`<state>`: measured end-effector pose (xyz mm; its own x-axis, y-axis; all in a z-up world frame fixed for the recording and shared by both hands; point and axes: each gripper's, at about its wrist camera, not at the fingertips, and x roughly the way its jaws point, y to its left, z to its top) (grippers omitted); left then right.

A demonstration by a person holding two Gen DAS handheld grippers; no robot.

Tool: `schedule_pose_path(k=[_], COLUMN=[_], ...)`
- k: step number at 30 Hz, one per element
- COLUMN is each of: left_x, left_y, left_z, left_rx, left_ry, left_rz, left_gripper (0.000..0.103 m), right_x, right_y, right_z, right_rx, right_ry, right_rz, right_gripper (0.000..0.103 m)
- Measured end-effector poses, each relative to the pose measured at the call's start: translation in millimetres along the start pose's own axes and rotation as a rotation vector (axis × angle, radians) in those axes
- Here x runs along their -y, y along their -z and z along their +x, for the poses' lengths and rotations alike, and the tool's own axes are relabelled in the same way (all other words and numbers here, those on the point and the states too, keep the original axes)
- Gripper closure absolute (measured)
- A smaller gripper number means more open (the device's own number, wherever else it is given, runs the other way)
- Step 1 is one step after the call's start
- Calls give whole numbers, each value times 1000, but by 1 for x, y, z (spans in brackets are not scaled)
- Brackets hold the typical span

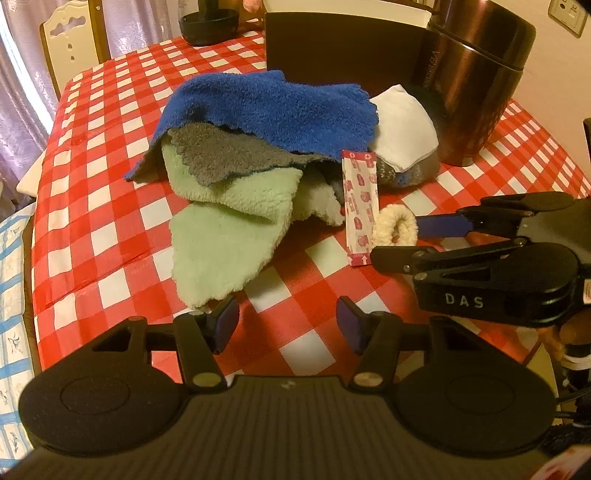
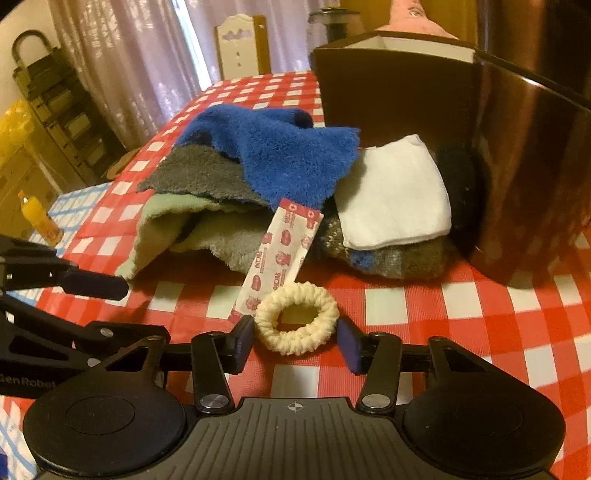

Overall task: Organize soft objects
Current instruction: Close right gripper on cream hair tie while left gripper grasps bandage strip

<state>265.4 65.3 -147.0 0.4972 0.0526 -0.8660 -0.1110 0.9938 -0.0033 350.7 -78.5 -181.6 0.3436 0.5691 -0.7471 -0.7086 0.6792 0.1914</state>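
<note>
A pile of cloths lies on the checked table: a blue cloth on top, a grey cloth under it, a pale green cloth lowest. A white folded pad rests on a knitted grey item. A pink-printed bandage strip leans on the pile. A cream scrunchie lies between the fingers of my open right gripper. My left gripper is open and empty, near the green cloth's edge.
A dark brown box stands behind the pile. A tall dark metal canister stands right of it. A black-based appliance and a chair are at the far table edge.
</note>
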Motion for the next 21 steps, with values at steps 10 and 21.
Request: schedule_pose_path(k=[10,21], left_x=[15,53], left_y=[-7,-33], left_z=[3,12], left_rx=[6,77], left_ry=[32,57], left_rz=[29,88], left_gripper=[54,55], right_x=[8,42], right_y=[2,4], right_z=[-18,-47], right_rx=[35,70], right_ry=[-20,45], right_rz=[-9,91], right_gripper=[84,84])
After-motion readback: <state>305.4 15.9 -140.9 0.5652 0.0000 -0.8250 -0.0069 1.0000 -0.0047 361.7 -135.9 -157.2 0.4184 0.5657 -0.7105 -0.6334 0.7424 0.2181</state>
